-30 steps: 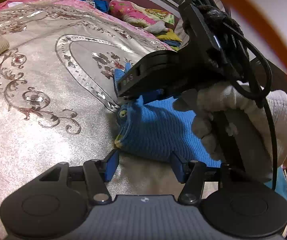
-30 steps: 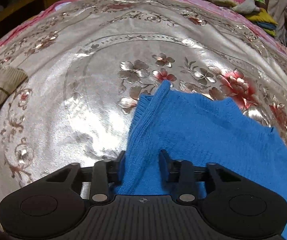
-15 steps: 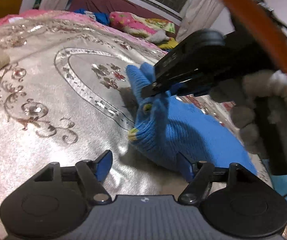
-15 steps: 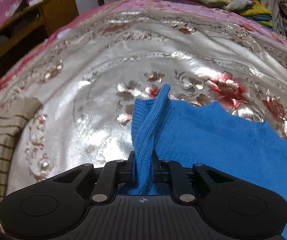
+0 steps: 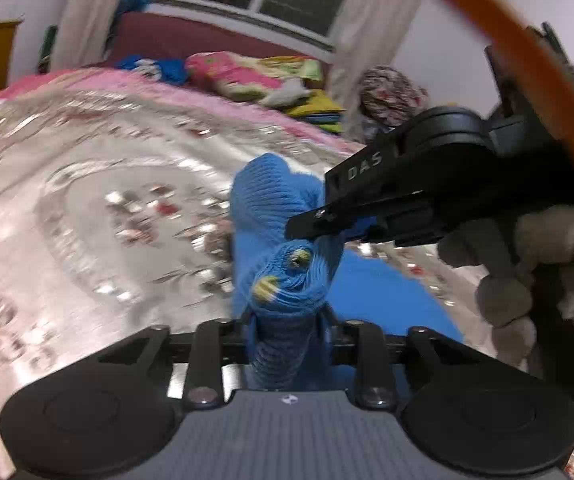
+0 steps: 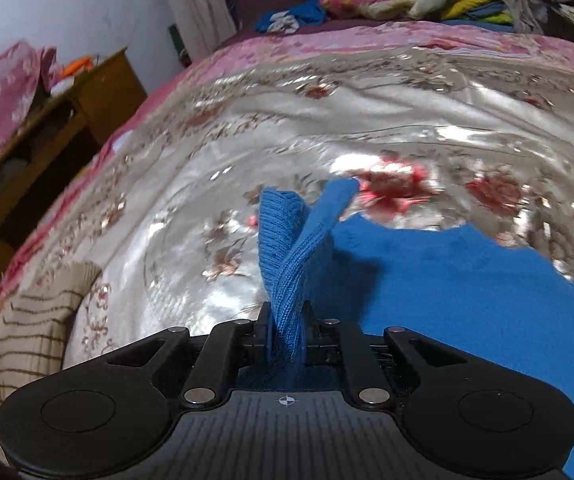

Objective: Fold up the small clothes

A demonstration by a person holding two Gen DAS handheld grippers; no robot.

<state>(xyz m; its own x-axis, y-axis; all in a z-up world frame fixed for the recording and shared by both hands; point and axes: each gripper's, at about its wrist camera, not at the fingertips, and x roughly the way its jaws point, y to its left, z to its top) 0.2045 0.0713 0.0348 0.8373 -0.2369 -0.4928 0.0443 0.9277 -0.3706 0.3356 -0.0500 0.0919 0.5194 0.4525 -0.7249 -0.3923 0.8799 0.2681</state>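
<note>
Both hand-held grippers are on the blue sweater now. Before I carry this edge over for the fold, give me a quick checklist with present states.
1. Right hand-held gripper clamped on the blue sweater: ok, ribbed knit is pinched between its fingers.
2. Left hand-held gripper has fabric: ok, a bunched fold sits between its fingers as its jaws are closing.
3. Gripped edge lifted off the bedspread: ok.
4. Sweater body flat: cannot tell, only part shows.
5. Striped beige garment clear of the sweater: ok, it lies apart at the left.
6. Picture sharp enough to judge alignment: not ok, left wrist view is blurred.
</note>
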